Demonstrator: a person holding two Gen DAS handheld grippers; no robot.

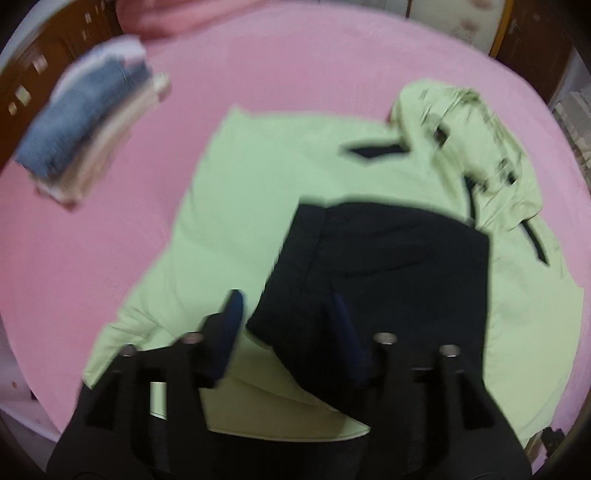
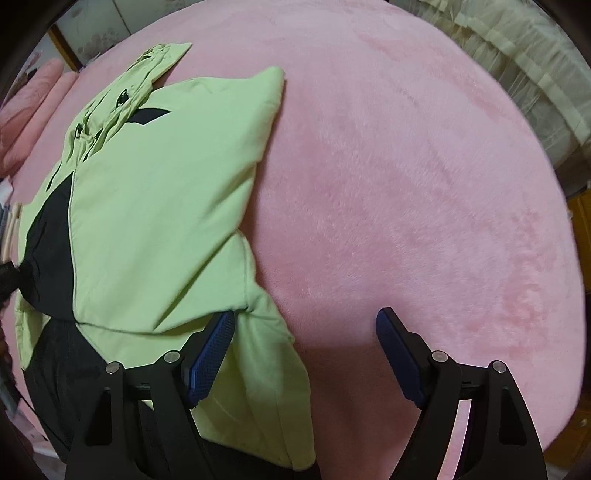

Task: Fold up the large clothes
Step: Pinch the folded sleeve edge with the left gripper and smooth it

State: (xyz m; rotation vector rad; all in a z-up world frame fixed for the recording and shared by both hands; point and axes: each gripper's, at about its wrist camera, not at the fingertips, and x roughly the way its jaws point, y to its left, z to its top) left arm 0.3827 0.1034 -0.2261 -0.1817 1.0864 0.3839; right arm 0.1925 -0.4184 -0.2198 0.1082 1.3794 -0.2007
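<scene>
A light green hooded jacket (image 1: 258, 177) with black panels lies on the pink bed, partly folded, hood (image 1: 476, 147) at the far right. A black sleeve or panel (image 1: 388, 266) lies folded across its middle. My left gripper (image 1: 288, 314) is open just above the jacket, its right finger over the black panel's near edge. In the right wrist view the jacket (image 2: 159, 206) fills the left side. My right gripper (image 2: 306, 332) is open and empty, its left finger (image 2: 210, 354) over the jacket's near green edge, its right finger over bare blanket.
A stack of folded clothes (image 1: 85, 125) sits on the bed at the far left. The pink blanket (image 2: 406, 184) stretches wide to the right of the jacket. Pink pillows (image 1: 159, 18) lie at the head. Wooden furniture and a frilled curtain (image 2: 517, 55) ring the bed.
</scene>
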